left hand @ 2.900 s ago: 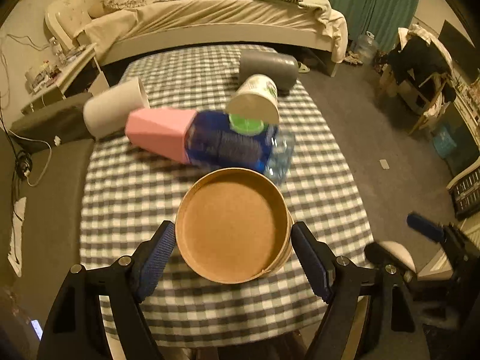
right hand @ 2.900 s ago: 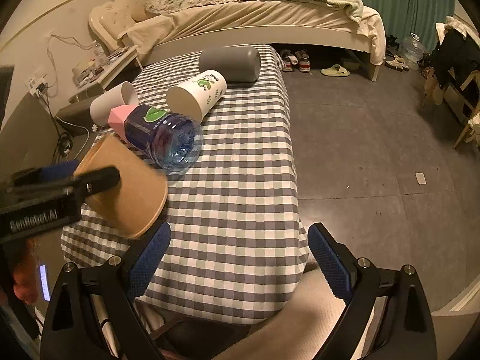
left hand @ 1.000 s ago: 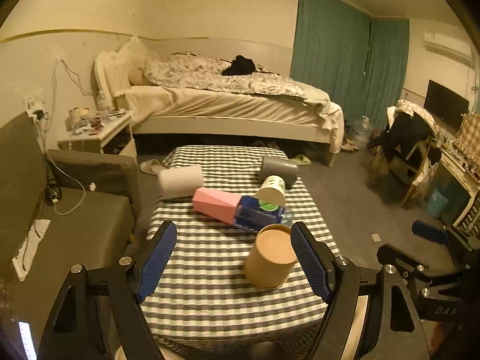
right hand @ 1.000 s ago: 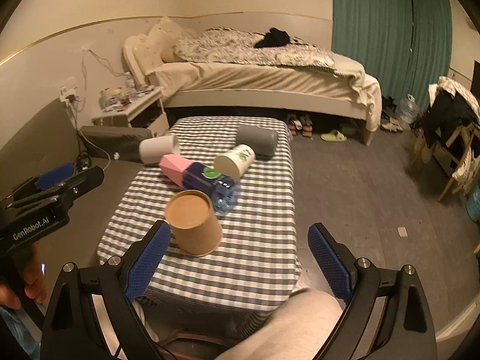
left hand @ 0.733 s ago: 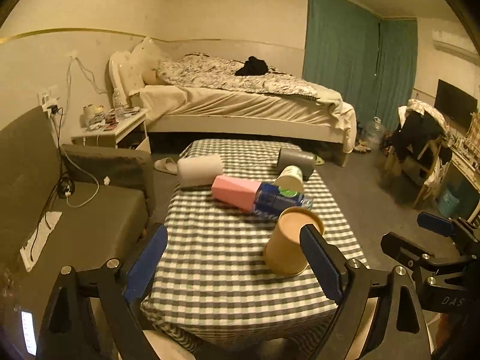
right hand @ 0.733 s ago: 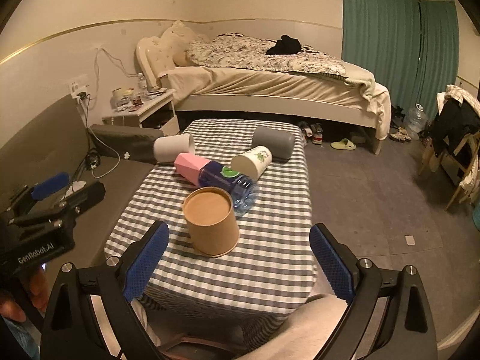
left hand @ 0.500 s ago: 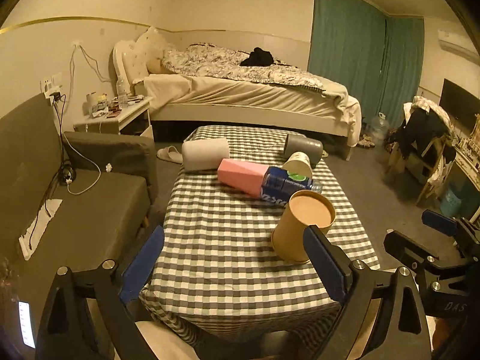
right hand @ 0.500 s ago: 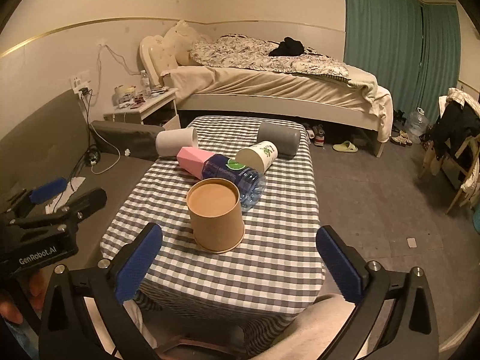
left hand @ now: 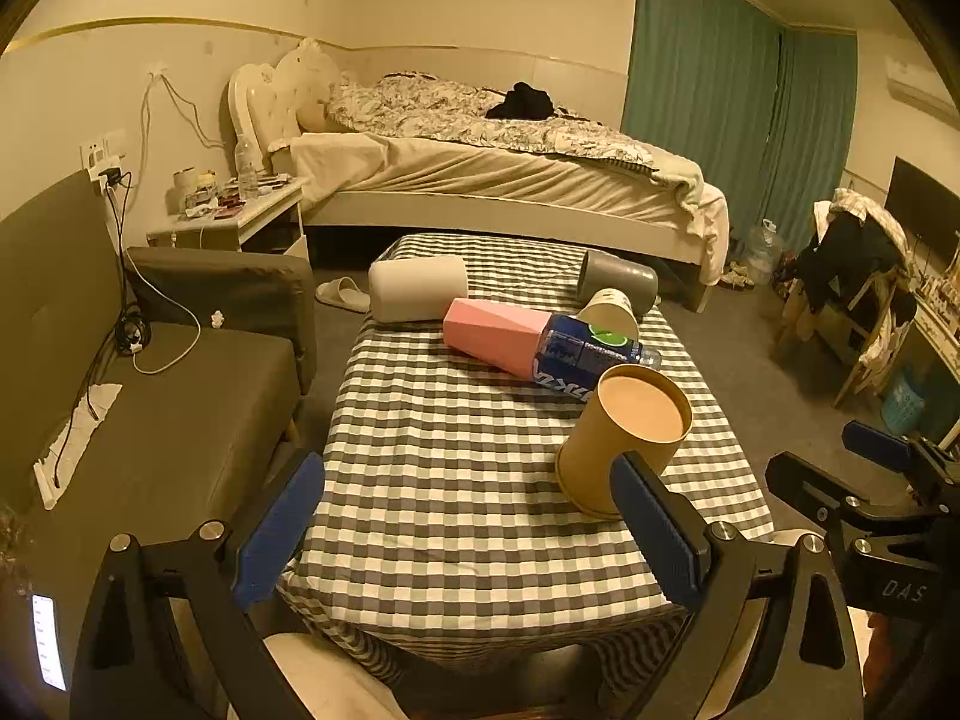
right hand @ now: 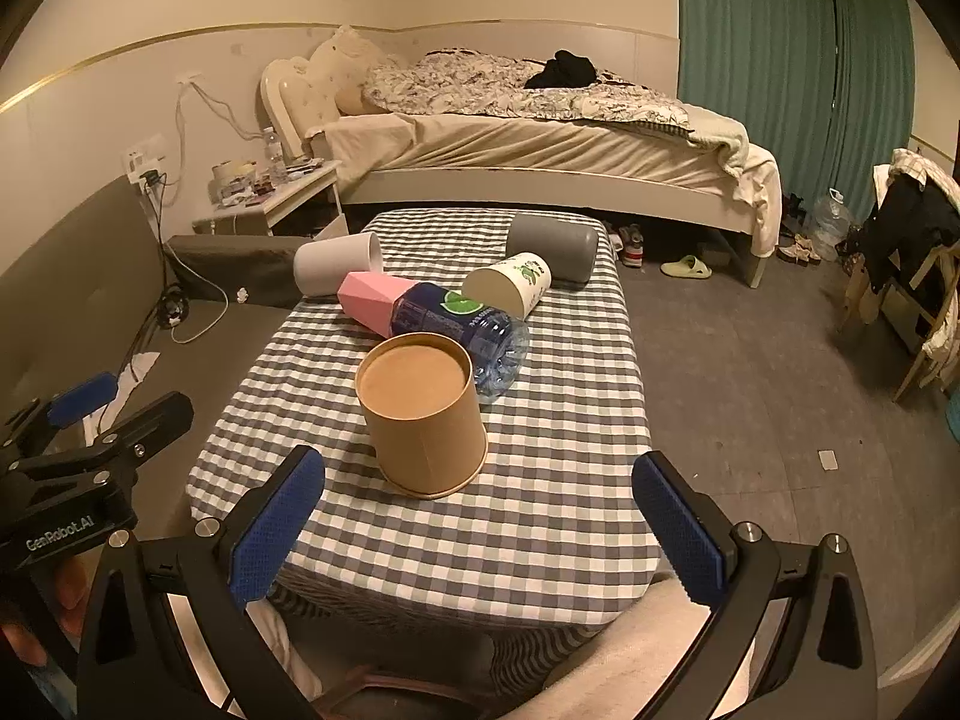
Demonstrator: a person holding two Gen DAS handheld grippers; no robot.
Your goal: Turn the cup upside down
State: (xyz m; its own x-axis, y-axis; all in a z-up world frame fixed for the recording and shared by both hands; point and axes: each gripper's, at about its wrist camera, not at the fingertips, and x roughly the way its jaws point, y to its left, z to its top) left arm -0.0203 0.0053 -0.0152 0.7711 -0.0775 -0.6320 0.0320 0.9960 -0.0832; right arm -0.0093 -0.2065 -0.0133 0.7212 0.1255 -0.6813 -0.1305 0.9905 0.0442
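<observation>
Wide shot of the checked table (right hand: 540, 480) filling the middle, bed (right hand: 540, 138) behind it, dark sofa (left hand: 150, 420) along its left side and bare grey floor (right hand: 750, 372) off to the right, so there's open room on that flank. Both tools hang back from the near table edge: the left gripper (left hand: 474, 531) has its blue pads spread wide, nothing between them, right pad overlapping the cup's base in view though contact can't be told; the right gripper (right hand: 480, 525) is spread just as wide, holding nothing, the cup framed above the gap. Now the clutter: a grey roll (right hand: 552, 249) at the far end, a white cup (right hand: 336, 267) lying by the left edge, a pink carton (right hand: 369, 294) and blue bottle (right hand: 462, 324) lying end to end, a printed paper cup (right hand: 510, 288) on its side. Smallest stage, biggest star: the brown cup (right hand: 423, 420) stands rim-down, base up, on the cloth near the front, just in front of the bottle, with clear cloth on both sides
</observation>
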